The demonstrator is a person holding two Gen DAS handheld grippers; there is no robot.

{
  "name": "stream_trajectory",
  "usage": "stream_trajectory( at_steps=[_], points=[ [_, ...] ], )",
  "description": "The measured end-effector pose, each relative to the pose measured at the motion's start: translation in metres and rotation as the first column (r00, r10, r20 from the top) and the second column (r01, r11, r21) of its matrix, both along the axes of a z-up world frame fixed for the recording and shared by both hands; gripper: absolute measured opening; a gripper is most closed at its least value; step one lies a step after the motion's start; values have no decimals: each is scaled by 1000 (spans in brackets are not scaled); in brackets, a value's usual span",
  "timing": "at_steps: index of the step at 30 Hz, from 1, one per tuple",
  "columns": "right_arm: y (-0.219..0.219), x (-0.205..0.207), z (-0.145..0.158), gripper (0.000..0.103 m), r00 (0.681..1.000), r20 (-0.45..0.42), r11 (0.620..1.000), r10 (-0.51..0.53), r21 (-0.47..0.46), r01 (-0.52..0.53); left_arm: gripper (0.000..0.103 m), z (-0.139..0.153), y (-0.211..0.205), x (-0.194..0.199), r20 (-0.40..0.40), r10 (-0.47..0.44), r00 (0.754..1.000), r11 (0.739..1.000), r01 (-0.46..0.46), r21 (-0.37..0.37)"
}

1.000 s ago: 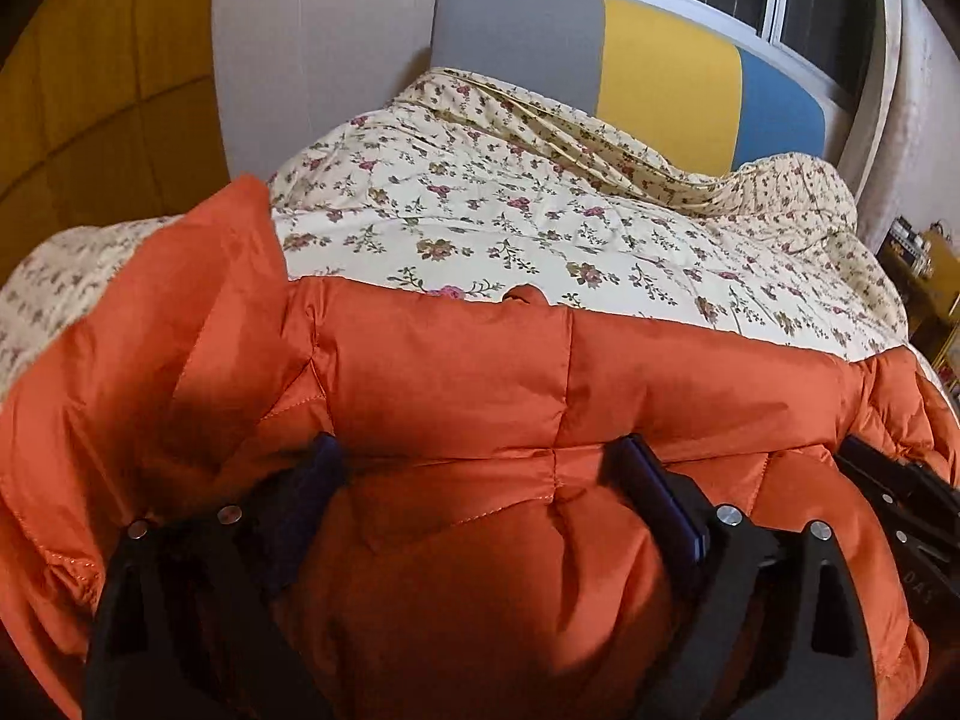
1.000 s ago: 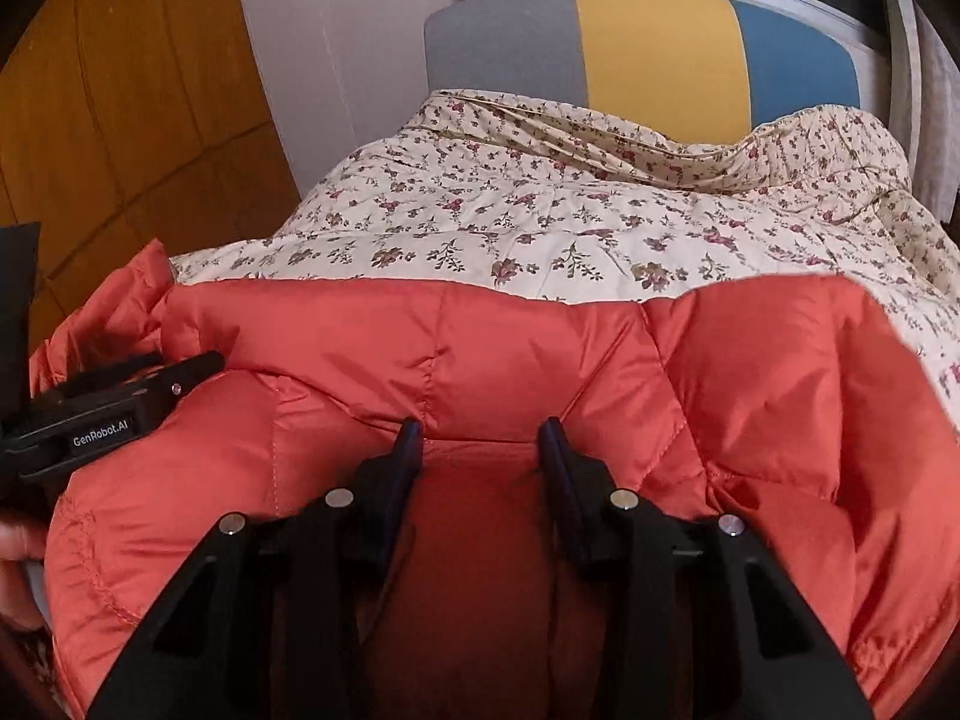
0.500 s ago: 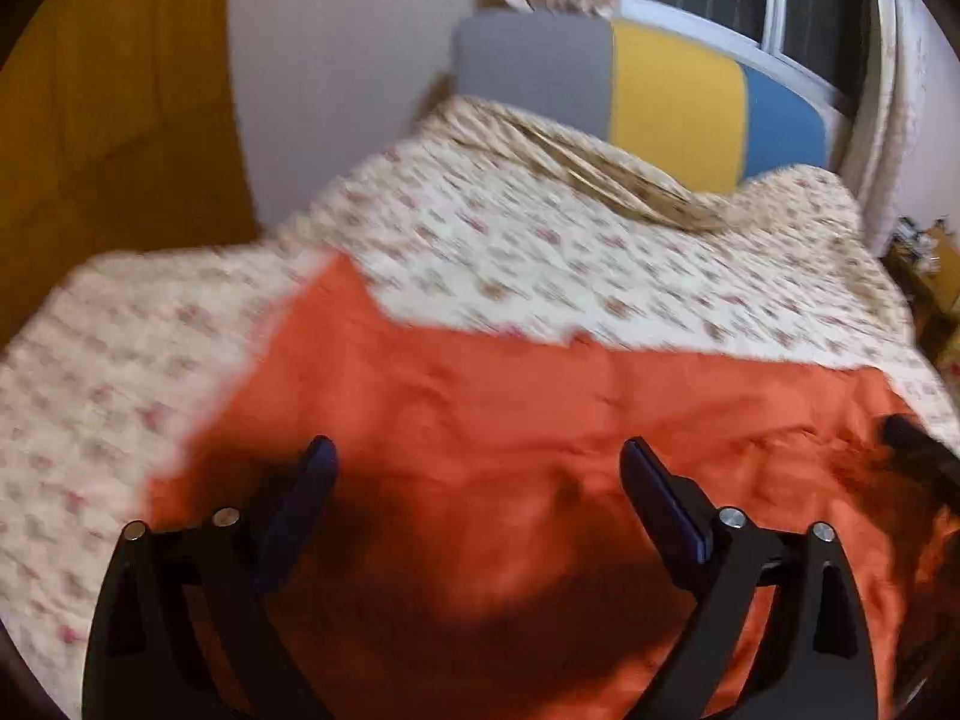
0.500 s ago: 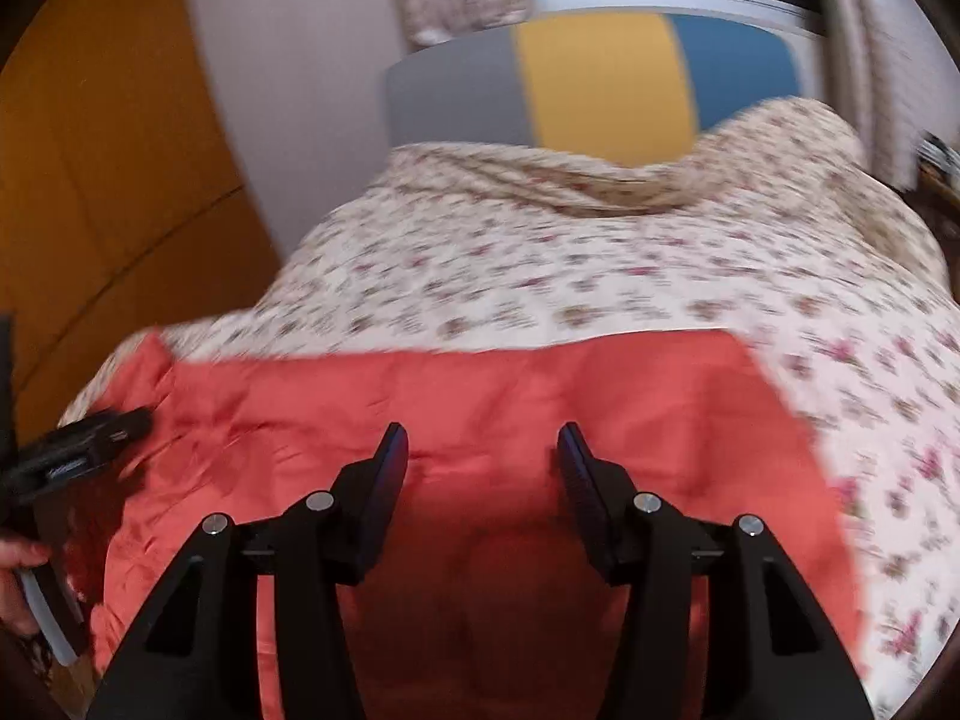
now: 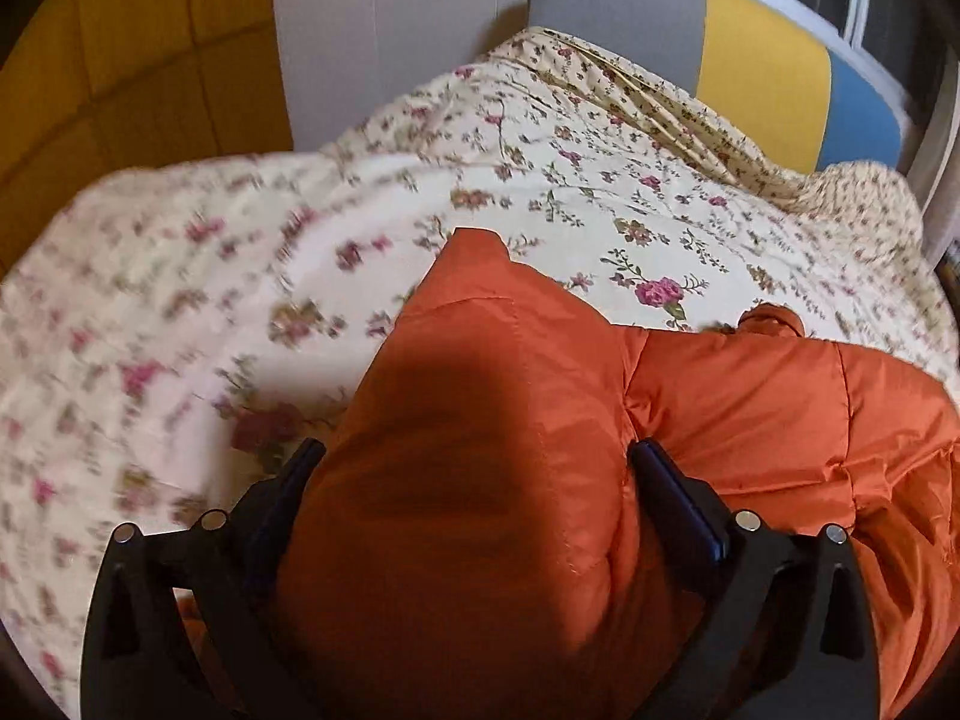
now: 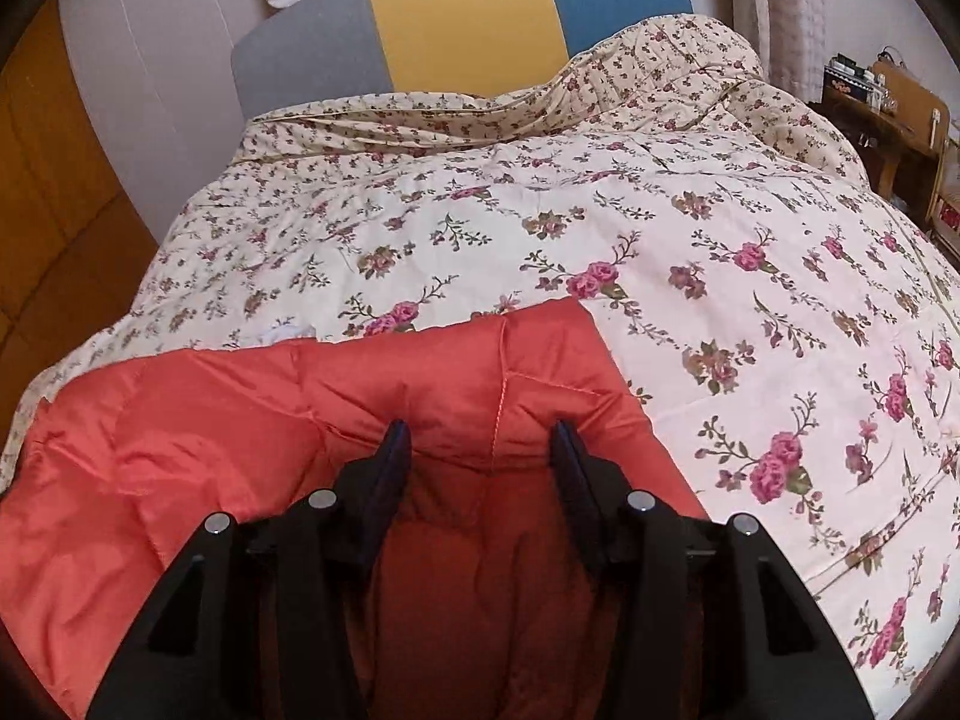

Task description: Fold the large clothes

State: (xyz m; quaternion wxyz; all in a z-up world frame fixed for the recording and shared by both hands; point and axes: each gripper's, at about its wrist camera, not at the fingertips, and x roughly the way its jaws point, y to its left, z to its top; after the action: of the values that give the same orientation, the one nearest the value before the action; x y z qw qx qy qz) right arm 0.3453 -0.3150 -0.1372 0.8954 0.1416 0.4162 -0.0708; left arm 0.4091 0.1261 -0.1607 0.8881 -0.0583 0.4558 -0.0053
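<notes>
An orange puffer jacket (image 5: pixel 750 414) lies on the floral bed quilt (image 5: pixel 600 180). My left gripper (image 5: pixel 474 462) is over its left end, and a puffy flap fills the gap between its jaws. Those jaws are spread wide and still opening. In the right wrist view the jacket (image 6: pixel 240 408) shows its right corner at the centre. My right gripper (image 6: pixel 480 438) sits low on that corner with a stitched fold between its fingers. Its jaws are closing, and the pads do not visibly pinch the fabric. Neither gripper shows in the other's view.
The floral quilt (image 6: pixel 690 210) covers the whole bed, bunched up towards the grey, yellow and blue headboard (image 6: pixel 456 18). A yellow panelled wall (image 5: pixel 120 60) stands on the left. Wooden furniture with small items (image 6: pixel 888 102) stands at the far right beside the bed.
A second ago both grippers held the jacket up. It has since dropped flat onto the quilt, and both grippers have slid outwards, the left towards the jacket's left end, the right towards its right corner.
</notes>
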Motion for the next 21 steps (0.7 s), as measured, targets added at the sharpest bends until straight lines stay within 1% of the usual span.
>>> stream_trajectory(
  at_steps=[2, 3, 7, 9, 11, 13, 14, 16, 18, 21],
  points=[
    [2, 0, -3, 49, 1000, 3, 1000, -2, -1, 2, 100, -4, 6, 1, -11, -2, 1000, 998, 2, -62],
    [2, 0, -4, 49, 1000, 4, 1000, -3, -2, 3, 100, -4, 4, 0, -10, -2, 1000, 997, 2, -73],
    [3, 1, -6, 49, 1000, 5, 1000, -2, -14, 2, 100, 0, 2, -8, 9, 5, 1000, 997, -4, -72],
    [1, 0, -6, 49, 1000, 7, 1000, -1, -14, 1, 100, 4, 6, -18, 26, 19, 999, 996, -17, -88],
    [2, -1, -6, 50, 1000, 9, 1000, 0, -15, 0, 100, 14, 15, -38, 70, 37, 997, 990, -27, -136],
    [2, -1, -5, 50, 1000, 11, 1000, 0, -17, 0, 100, 25, 23, -62, 119, 75, 990, 987, -57, -147],
    [2, -1, -4, 50, 1000, 10, 1000, 0, -18, 1, 100, 32, 28, -81, 155, 103, 983, 984, -77, -161],
    [2, -1, -4, 50, 1000, 10, 1000, 0, -19, 0, 100, 36, 36, -110, 187, 135, 973, 979, -102, -177],
    [2, -1, -4, 50, 1000, 10, 1000, 0, -20, 0, 100, 32, 41, -136, 178, 157, 971, 974, -122, -193],
    [3, 0, -4, 51, 1000, 7, 1000, 1, -22, 0, 100, 18, 47, -172, 130, 189, 973, 960, -156, -231]
  ],
)
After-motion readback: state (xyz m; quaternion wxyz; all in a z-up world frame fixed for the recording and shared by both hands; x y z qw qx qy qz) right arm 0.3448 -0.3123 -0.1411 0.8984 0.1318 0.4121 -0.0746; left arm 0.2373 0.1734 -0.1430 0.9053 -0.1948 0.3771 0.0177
